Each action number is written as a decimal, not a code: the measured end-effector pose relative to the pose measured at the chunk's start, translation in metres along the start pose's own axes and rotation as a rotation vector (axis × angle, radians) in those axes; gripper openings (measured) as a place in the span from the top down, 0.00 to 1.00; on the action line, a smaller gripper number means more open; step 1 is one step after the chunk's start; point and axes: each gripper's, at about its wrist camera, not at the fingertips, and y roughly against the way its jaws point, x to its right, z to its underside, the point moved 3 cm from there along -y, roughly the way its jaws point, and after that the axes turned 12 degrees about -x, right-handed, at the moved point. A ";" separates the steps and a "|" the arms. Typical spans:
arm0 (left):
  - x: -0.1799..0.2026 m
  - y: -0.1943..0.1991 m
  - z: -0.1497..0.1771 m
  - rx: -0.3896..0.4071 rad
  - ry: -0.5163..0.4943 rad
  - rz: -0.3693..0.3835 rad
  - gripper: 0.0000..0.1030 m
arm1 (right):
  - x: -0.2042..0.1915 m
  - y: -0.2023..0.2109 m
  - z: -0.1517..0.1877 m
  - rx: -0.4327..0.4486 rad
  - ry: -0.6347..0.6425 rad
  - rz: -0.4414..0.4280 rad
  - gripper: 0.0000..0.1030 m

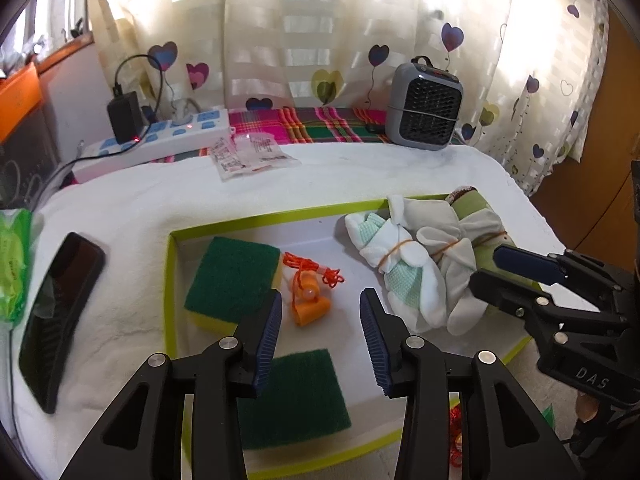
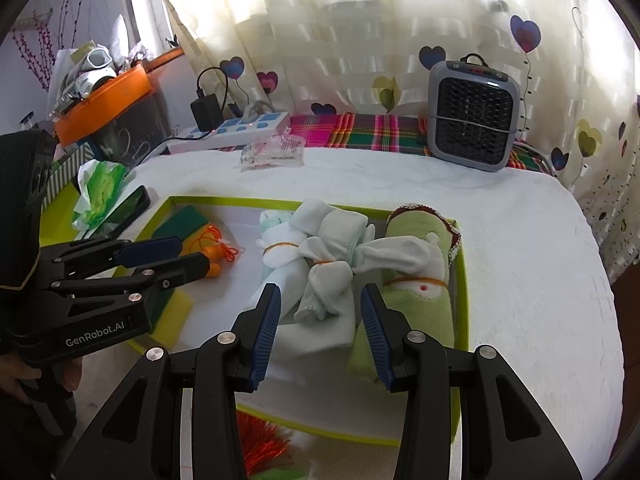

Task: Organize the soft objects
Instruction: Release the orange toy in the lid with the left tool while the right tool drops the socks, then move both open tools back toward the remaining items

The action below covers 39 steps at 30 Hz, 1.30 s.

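Note:
A shallow tray [image 1: 280,212] with a lime-green rim lies on a white towel. In its left half are two green-and-yellow sponges [image 1: 232,276] [image 1: 296,396] and a pair of orange corded earplugs [image 1: 310,312]. In its right half lie white cloth bundles [image 2: 324,256] tied with rubber bands, beside a rolled green towel [image 2: 420,300]. My left gripper [image 1: 320,300] hovers open over the tray floor, just right of the earplugs, holding nothing. My right gripper [image 2: 318,296] stands open above the near end of a white bundle, its pads not pressing on it. It also shows at the right in the left wrist view [image 1: 486,268].
A black phone [image 1: 60,320] and a green tissue pack [image 1: 14,264] lie left of the tray. Behind it are a power strip [image 1: 160,140], a clear plastic packet [image 1: 248,156] and a grey heater [image 1: 424,104] by the curtain. Red tinsel [image 2: 260,444] lies at the tray's near edge.

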 end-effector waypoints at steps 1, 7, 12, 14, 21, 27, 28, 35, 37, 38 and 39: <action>0.000 0.002 0.002 0.004 -0.001 -0.007 0.62 | 0.000 0.001 0.001 0.003 -0.003 0.000 0.58; -0.002 0.017 0.014 0.026 0.011 -0.022 0.60 | 0.000 0.013 0.010 0.031 -0.036 -0.016 0.58; 0.001 0.030 0.026 0.043 0.011 -0.023 0.57 | -0.004 0.027 0.021 0.060 -0.048 -0.018 0.58; 0.002 0.036 0.032 0.049 0.010 -0.022 0.57 | -0.005 0.031 0.026 0.067 -0.053 -0.024 0.57; 0.009 0.056 0.054 0.065 0.001 -0.016 0.57 | -0.010 0.048 0.045 0.089 -0.055 -0.022 0.53; 0.012 0.070 0.073 0.081 -0.001 0.005 0.56 | -0.015 0.066 0.064 0.112 -0.052 -0.024 0.51; 0.012 0.073 0.078 0.083 0.003 0.009 0.56 | -0.016 0.068 0.067 0.114 -0.052 -0.023 0.50; 0.011 0.081 0.105 0.072 -0.006 0.039 0.56 | -0.014 0.081 0.096 0.118 -0.082 -0.033 0.49; 0.008 0.080 0.114 0.065 0.007 0.059 0.56 | -0.014 0.082 0.105 0.106 -0.085 -0.032 0.49; 0.007 0.080 0.118 0.062 0.011 0.069 0.56 | -0.014 0.083 0.109 0.102 -0.084 -0.030 0.49; 0.006 0.078 0.124 0.055 0.014 0.081 0.56 | -0.015 0.083 0.114 0.097 -0.084 -0.029 0.49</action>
